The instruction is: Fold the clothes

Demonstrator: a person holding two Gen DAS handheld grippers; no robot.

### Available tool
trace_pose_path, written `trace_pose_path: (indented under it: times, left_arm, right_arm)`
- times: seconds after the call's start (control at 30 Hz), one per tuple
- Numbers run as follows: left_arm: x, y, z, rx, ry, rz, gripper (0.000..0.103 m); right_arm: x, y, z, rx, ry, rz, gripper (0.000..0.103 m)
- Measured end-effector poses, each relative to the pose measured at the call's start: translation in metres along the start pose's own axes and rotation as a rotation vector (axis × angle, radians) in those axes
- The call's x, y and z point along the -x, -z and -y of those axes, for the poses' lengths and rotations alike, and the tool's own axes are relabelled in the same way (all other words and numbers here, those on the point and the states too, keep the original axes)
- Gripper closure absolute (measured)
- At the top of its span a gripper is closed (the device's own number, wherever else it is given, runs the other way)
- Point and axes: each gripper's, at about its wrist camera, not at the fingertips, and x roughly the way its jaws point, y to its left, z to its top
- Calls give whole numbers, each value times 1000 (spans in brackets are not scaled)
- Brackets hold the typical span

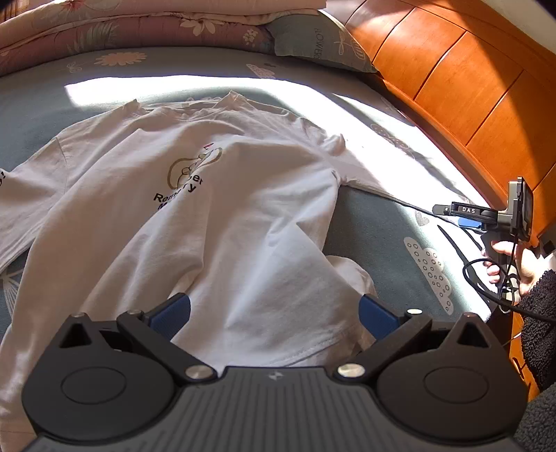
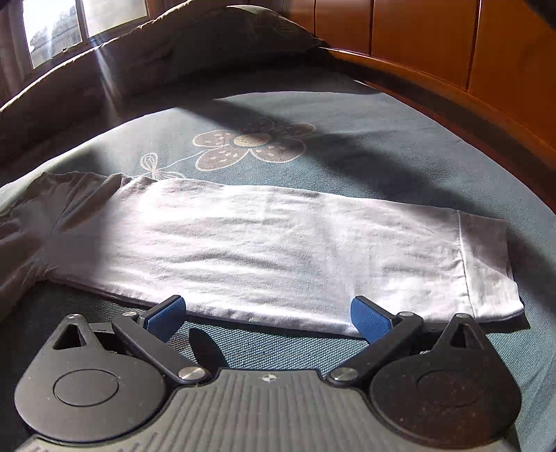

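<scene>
A white T-shirt (image 1: 215,215) with a printed logo lies front up on the blue bed sheet (image 1: 375,222), its lower right part folded over and rumpled. My left gripper (image 1: 274,307) is open, its blue pads spread over the shirt's hem, holding nothing. In the right wrist view a sleeve of the same shirt (image 2: 278,250) lies flat across the sheet. My right gripper (image 2: 266,314) is open, low at the sleeve's near edge, empty. The right gripper also shows in the left wrist view (image 1: 458,214), held in a hand at the right.
A wooden headboard (image 1: 469,94) curves along the right. A pillow (image 1: 323,41) and a floral quilt (image 1: 132,31) lie at the far end of the bed. A black cable (image 1: 486,288) hangs from the right gripper. A window (image 2: 69,27) shows at the far left.
</scene>
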Motion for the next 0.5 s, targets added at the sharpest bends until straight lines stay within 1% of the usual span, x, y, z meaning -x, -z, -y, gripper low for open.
trace_pose_path:
  times: [0.07, 0.17, 0.27, 0.4, 0.5]
  left_arm:
    - [0, -1, 7, -13, 0, -3, 1]
    - [2, -1, 17, -32, -5, -2, 1]
    - [10, 0, 24, -47, -18, 9, 1]
    - [24, 6, 22, -41, -46, 24, 1]
    - [34, 9, 22, -36, -70, 39, 1]
  right_arm:
    - [9, -4, 11, -31, -6, 14, 0]
    - [9, -18, 26, -85, 61, 88, 0]
    - [7, -13, 30, -115, 67, 69, 0]
    - [8, -2, 34, -144, 63, 37, 0]
    - [25, 10, 25, -131, 18, 17, 0]
